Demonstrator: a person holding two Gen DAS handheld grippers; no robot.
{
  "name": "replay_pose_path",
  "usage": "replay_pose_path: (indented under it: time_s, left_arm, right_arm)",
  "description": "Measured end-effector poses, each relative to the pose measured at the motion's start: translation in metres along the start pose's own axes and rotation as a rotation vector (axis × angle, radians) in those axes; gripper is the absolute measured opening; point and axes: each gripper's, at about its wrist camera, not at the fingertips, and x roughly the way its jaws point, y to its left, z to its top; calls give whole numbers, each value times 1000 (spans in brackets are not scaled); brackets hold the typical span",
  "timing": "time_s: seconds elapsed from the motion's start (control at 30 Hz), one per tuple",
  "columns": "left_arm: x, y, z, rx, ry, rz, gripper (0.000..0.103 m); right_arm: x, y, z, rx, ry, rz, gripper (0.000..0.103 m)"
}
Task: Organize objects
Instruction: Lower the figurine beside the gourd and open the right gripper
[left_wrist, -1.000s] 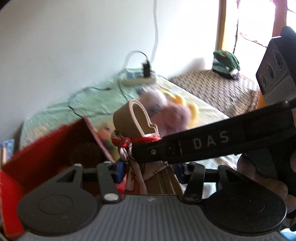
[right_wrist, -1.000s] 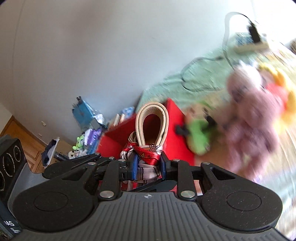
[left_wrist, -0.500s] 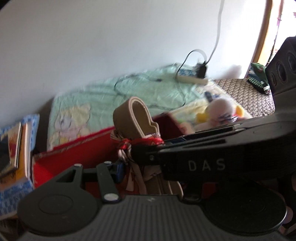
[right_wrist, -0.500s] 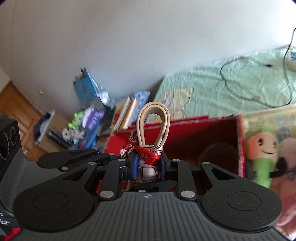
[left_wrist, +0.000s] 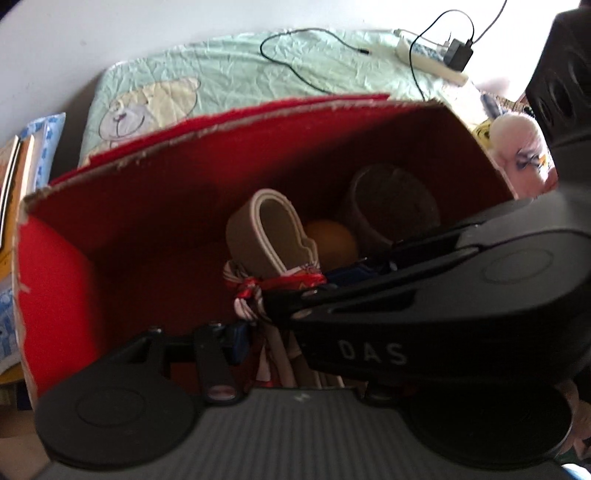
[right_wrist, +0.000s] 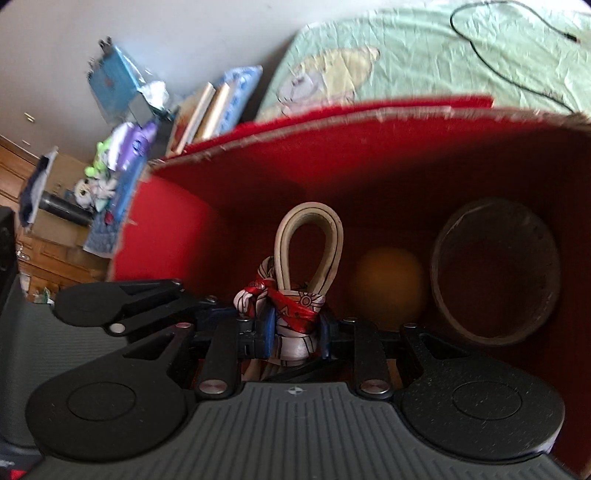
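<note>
A bed (left_wrist: 258, 70) with a pale green sheet fills the far side, a black cable (left_wrist: 295, 62) and a white power strip (left_wrist: 428, 62) lying on it. On the near part stands a large red box (left_wrist: 110, 229), open at the top. Against its right inner wall leans a round brown container (right_wrist: 495, 269), and just left of that sits an orange ball (right_wrist: 388, 284). Left of the box lie stacked books (right_wrist: 207, 114) and a heap of small toys (right_wrist: 122, 155); a pale plush toy (left_wrist: 517, 140) shows past its right wall.

The right tool (right_wrist: 295, 332) is closed on a folded beige strap (right_wrist: 310, 247) tied with a red-patterned scarf (right_wrist: 288, 306), held upright inside the box. In the left wrist view the right tool's body crosses in front and hides the left tool's (left_wrist: 280, 343) right finger, so I cannot tell whether the left tool grips the strap.
</note>
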Motion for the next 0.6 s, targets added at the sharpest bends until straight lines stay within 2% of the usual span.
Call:
replay_pose_path:
  time_s: [0.1,0.27,0.33,0.6]
  left_arm:
    - [0,-1,1,18,5,-5,59]
    - [5,-4,4,54,32,27,62]
    - [5,-4,5,70,28,45,68]
    - [9,-1,6,51,44,47,76]
  right_arm:
    - [3,-1,1,14,21,-43,25]
    - [10,-4,2,53,57,-78,23]
    - [11,-7,2,77,64,-74,23]
    - [11,-11,-2,109,62,-57,24]
